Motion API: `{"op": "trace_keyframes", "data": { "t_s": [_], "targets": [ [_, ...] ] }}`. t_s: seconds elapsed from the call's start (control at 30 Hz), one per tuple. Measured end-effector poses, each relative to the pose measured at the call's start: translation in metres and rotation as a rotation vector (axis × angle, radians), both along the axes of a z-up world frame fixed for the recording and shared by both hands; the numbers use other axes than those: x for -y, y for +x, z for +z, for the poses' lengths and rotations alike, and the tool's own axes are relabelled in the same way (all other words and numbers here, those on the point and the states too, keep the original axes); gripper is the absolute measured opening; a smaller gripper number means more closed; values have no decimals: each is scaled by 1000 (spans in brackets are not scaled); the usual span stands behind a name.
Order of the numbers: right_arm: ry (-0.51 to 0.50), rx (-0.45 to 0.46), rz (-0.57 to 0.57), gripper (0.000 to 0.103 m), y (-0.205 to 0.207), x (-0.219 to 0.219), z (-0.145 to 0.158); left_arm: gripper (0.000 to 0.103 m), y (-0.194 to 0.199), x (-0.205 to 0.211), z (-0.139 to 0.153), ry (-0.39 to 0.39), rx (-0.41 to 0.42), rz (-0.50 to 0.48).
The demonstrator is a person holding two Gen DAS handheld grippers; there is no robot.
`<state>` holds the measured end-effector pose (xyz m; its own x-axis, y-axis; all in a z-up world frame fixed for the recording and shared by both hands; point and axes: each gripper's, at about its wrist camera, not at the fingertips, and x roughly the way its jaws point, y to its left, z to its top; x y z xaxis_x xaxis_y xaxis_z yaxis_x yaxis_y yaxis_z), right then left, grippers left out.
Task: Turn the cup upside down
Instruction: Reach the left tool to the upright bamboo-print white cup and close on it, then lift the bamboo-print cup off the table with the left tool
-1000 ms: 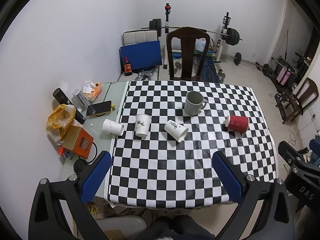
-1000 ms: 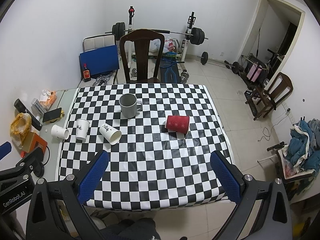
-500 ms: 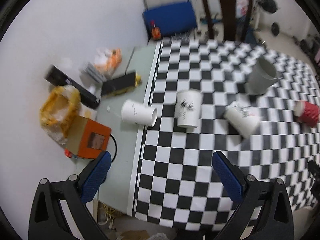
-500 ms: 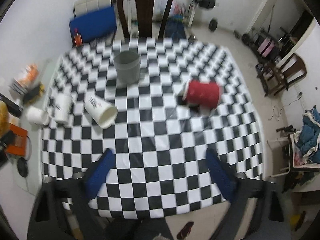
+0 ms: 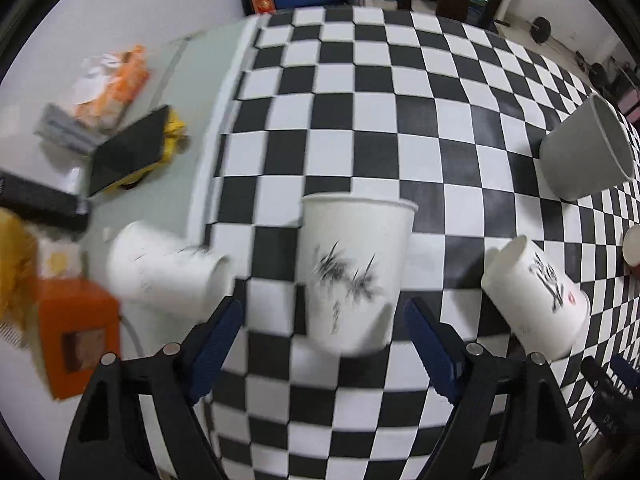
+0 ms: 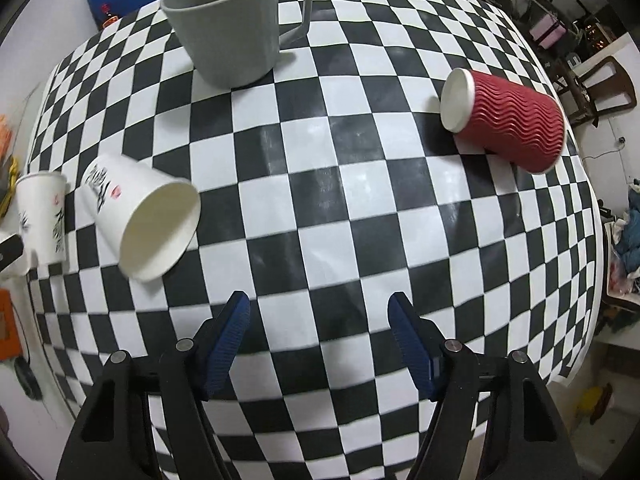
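Note:
An upright white paper cup with black ink marks (image 5: 352, 272) stands on the checkered tablecloth (image 5: 360, 128). My left gripper (image 5: 322, 312) is open, its blue fingers on either side of the cup's base, not touching. The cup also shows at the far left of the right wrist view (image 6: 42, 216). My right gripper (image 6: 318, 312) is open and empty above the cloth (image 6: 340, 200). A second white cup lies on its side (image 6: 140, 220), also seen in the left wrist view (image 5: 536, 300).
A grey mug (image 6: 232, 20) stands upright at the back. A red ribbed cup (image 6: 508, 116) lies on its side at right. Another white cup (image 5: 160, 272) lies off the cloth's left edge, near an orange box (image 5: 76, 332), a phone (image 5: 128, 152) and snack packets (image 5: 112, 84).
Both grippers have dropped down and forward toward the table. The left one has closed in on the upright white cup, which now sits between its fingers.

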<state>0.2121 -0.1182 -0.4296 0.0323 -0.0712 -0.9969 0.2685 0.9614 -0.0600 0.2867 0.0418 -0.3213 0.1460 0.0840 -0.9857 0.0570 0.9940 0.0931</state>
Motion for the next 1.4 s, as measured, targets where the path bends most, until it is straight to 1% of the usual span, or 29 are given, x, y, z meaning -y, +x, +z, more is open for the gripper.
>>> {"op": "trace_keyframes", "data": {
  "t_s": [0.03,0.07,0.1,0.17,0.27,0.4,0.53,0.6,0.67,0.7,0.8,0.83,0.87,0.9,1.03,1.13,1.23,1.3,1.4],
  "targets": [
    [-3,-5,-1,73,4,-1,-4,81,3,0,-6,0,-13,-2],
    [-4,-9,-2,73,8,-1,-8,77,7,1,-13,-7,-22,-8],
    [-4,-16,-1,73,6,2,-7,55,10,1,-18,-13,-28,-11],
    [-7,-24,2,73,10,0,-11,56,12,1,-20,-10,-21,-9],
    [-9,-25,7,73,16,-1,-14,56,9,5,-13,0,6,-21],
    [0,-18,8,73,9,0,0,55,-12,13,7,-8,23,-24],
    [12,3,26,73,-3,7,18,55,-51,24,32,-28,35,-28],
    [23,4,35,73,-12,11,26,55,-77,37,45,-36,43,-39],
    [34,6,48,73,-25,14,29,55,-95,43,55,-62,29,-41],
    [35,0,53,73,-31,19,34,55,-109,53,58,-79,19,-41],
    [48,-17,59,73,-50,33,32,55,-141,84,64,-108,5,-53],
    [46,-24,57,73,-55,39,31,55,-152,97,63,-120,-5,-56],
    [49,-29,53,73,-67,62,35,55,-161,109,61,-136,-18,-62],
    [53,-30,47,75,-78,68,43,55,-169,122,57,-146,-32,-73],
    [60,-47,18,76,-104,99,35,55,-185,163,37,-170,-80,-102],
    [61,-63,-3,76,-114,118,26,55,-189,192,18,-191,-126,-110],
    [67,-73,-19,76,-123,136,20,55,-190,218,2,-215,-171,-89],
    [67,-78,-29,76,-128,146,18,55,-188,229,-10,-224,-199,-81],
    [71,-82,-45,76,-135,161,16,57,-185,240,-22,-220,-218,-72]
  ]
}}
